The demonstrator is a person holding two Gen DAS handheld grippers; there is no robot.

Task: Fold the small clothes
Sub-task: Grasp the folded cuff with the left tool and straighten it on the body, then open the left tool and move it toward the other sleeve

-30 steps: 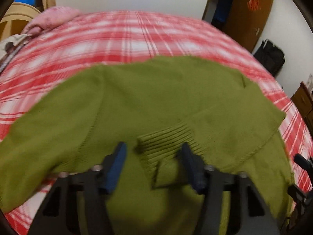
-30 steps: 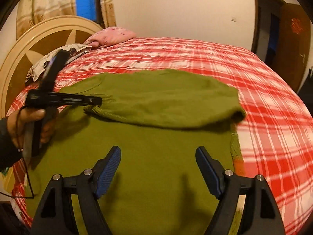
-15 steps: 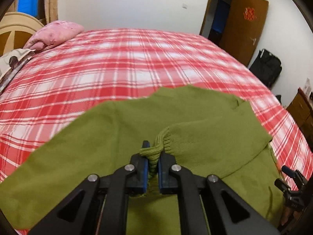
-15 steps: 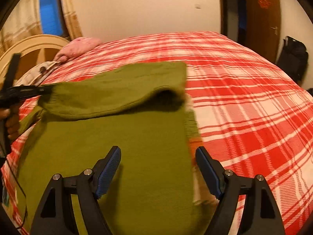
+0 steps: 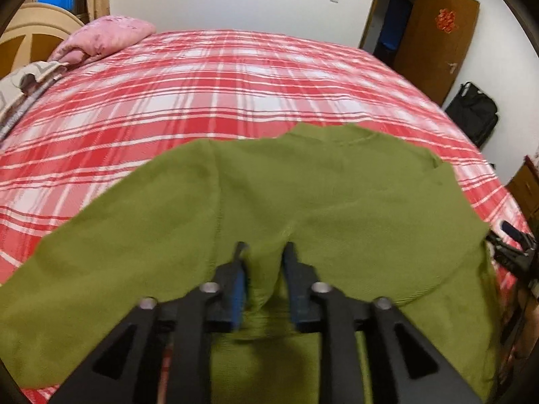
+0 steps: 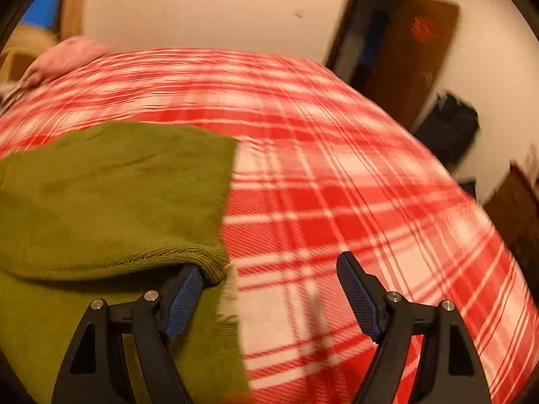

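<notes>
An olive green knit sweater (image 5: pixel 256 195) lies on the red and white plaid bed (image 5: pixel 209 77). One sleeve is folded across its body. My left gripper (image 5: pixel 264 256) sits low over the sweater's middle. Its jaws stand a little apart with a ridge of green fabric between them. In the right wrist view the sweater (image 6: pixel 111 195) fills the left side, with a ribbed edge folded over by my left finger. My right gripper (image 6: pixel 269 276) is open and empty over the sweater's right edge and the bedspread. It also shows at the right edge of the left wrist view (image 5: pixel 515 245).
A pink pillow (image 5: pixel 104 37) and a patterned one lie by the cream headboard (image 5: pixel 37 30) at the far left. A brown door (image 5: pixel 434 37) and a black bag (image 5: pixel 475 111) stand against the wall to the right. A wooden cabinet (image 5: pixel 525 188) is at the far right.
My left gripper closed on the sleeve cuff, drew it across the sweater, and its jaws have now parted a little. My right gripper swung right, toward the sweater's edge.
</notes>
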